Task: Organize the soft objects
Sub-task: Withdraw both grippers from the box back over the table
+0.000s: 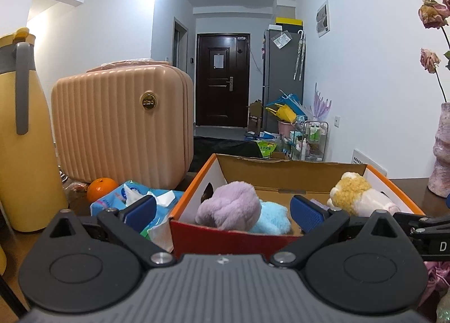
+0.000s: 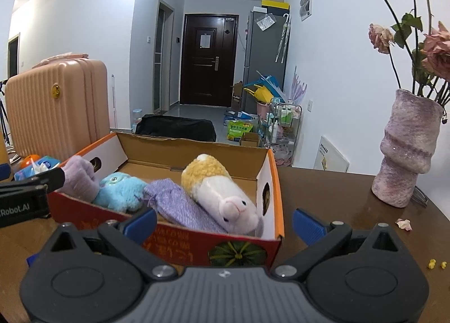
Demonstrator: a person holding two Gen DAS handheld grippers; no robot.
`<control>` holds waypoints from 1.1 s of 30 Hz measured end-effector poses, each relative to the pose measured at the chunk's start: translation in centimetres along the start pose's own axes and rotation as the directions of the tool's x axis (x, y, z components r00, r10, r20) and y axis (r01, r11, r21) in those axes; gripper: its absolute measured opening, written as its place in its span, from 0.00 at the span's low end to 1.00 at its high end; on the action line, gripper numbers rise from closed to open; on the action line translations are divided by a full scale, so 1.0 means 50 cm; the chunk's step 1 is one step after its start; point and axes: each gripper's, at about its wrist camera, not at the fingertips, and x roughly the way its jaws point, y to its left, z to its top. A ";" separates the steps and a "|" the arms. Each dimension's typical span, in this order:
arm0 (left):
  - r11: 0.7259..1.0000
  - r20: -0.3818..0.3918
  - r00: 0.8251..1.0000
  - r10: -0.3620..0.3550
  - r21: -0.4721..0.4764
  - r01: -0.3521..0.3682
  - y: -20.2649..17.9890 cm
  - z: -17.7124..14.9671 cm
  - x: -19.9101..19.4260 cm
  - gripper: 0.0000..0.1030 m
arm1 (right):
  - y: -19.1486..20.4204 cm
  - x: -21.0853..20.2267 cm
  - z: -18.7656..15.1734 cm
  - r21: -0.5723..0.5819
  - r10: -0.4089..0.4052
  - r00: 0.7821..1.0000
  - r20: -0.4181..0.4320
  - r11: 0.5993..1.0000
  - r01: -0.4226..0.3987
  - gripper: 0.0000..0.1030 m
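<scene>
An open cardboard box [image 2: 272, 179] with orange rim stands on the dark wooden table. In it lie a purple plush [image 2: 80, 175], a light blue plush [image 2: 121, 190], a striped lilac pouch [image 2: 180, 207] and a white and yellow alpaca plush [image 2: 222, 190]. The left wrist view shows the box [image 1: 191, 190], the purple plush [image 1: 230, 204], the blue plush [image 1: 272, 216] and the alpaca [image 1: 357, 193]. My left gripper [image 1: 223, 212] is open and empty, straddling the box's near left corner. My right gripper [image 2: 223, 220] is open and empty at the box's near right corner.
A tissue pack [image 1: 132, 199], an orange [image 1: 101, 188], a pink suitcase [image 1: 121, 129] and a yellow flask [image 1: 22, 137] stand left of the box. A pink vase [image 2: 407, 151] with dried roses stands right of it. Petals and crumbs [image 2: 405, 224] lie on the table.
</scene>
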 end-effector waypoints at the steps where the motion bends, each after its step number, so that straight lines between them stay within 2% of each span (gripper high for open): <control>1: 1.000 -0.002 1.000 -0.002 0.001 0.002 0.001 -0.002 -0.005 1.00 | -0.002 -0.007 -0.004 0.000 0.000 1.000 0.003 1.000 0.000 1.00; 33: 0.996 -0.028 0.998 -0.063 0.054 0.065 0.016 -0.069 -0.155 1.00 | -0.023 -0.181 -0.130 -0.027 0.000 0.999 0.042 1.000 0.001 1.00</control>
